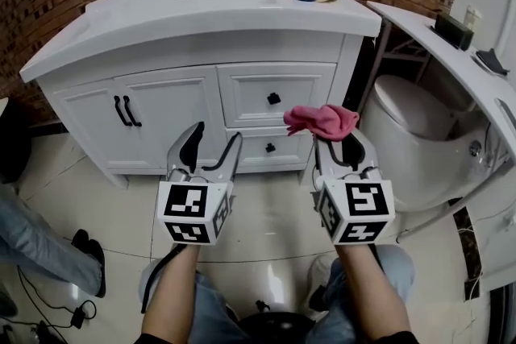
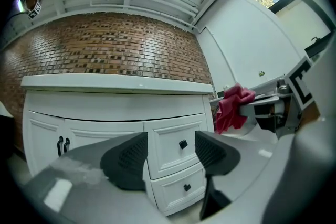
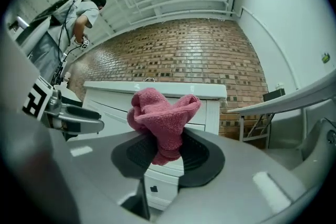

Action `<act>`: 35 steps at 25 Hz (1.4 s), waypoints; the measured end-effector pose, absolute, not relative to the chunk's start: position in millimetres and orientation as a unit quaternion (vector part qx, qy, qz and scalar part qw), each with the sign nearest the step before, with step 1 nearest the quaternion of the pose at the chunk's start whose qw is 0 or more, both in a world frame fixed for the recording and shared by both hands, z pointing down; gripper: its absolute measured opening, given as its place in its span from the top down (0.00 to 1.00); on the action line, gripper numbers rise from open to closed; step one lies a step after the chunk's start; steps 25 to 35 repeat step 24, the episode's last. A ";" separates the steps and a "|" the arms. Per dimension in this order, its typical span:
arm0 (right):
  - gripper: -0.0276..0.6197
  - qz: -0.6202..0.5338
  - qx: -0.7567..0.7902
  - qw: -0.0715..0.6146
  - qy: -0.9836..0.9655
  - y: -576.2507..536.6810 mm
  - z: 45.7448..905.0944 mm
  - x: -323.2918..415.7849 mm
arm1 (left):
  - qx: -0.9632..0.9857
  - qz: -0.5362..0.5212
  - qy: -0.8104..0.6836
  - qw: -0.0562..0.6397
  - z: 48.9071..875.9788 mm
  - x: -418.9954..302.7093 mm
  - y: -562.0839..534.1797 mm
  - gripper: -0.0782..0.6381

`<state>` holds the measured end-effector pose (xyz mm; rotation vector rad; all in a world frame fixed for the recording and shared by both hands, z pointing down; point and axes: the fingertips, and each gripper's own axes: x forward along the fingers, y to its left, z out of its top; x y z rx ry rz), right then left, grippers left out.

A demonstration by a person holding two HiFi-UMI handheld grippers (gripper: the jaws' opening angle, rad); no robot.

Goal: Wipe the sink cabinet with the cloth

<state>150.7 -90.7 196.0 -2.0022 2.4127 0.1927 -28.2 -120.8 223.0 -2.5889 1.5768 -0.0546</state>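
Pink cloth (image 1: 321, 119) in right gripper (image 1: 337, 142), seemingly just short of sink cabinet (image 1: 173, 102)

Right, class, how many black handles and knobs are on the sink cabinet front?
4: one bar handle and another bar handle beside it on the doors, a knob on the upper drawer, and a second knob on the lower drawer. More may be hidden lower down.

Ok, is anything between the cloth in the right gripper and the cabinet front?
Nothing visible stands in the way. The pink cloth, pinched in the right gripper, faces the sink cabinet across open space, not touching it. The left gripper hangs open to the left of the cloth, out of that path.
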 end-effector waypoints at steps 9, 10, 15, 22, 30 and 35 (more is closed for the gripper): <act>0.78 -0.002 -0.593 0.003 0.806 -89.3 222.4 136.9 | -0.851 -0.016 0.524 0.043 220.7 -37.5 -106.0 0.50; 0.78 -0.001 -0.592 0.002 0.806 -91.4 224.6 135.2 | -0.850 -0.017 0.525 0.046 218.7 -39.5 -105.6 0.50; 0.78 0.013 -0.573 0.004 0.820 -101.2 222.1 117.2 | -0.842 -0.013 0.537 0.054 212.7 -53.3 -110.0 0.50; 0.78 0.005 -0.561 0.007 0.828 -103.5 222.7 109.0 | -0.844 -0.020 0.533 0.056 216.9 -50.0 -110.4 0.50; 0.78 0.004 -0.559 0.008 0.829 -104.3 223.9 105.7 | -0.845 -0.024 0.531 0.058 219.6 -50.2 -109.8 0.50; 0.78 0.004 -0.559 0.008 0.829 -104.3 223.9 105.7 | -0.845 -0.024 0.531 0.058 219.6 -50.2 -109.8 0.50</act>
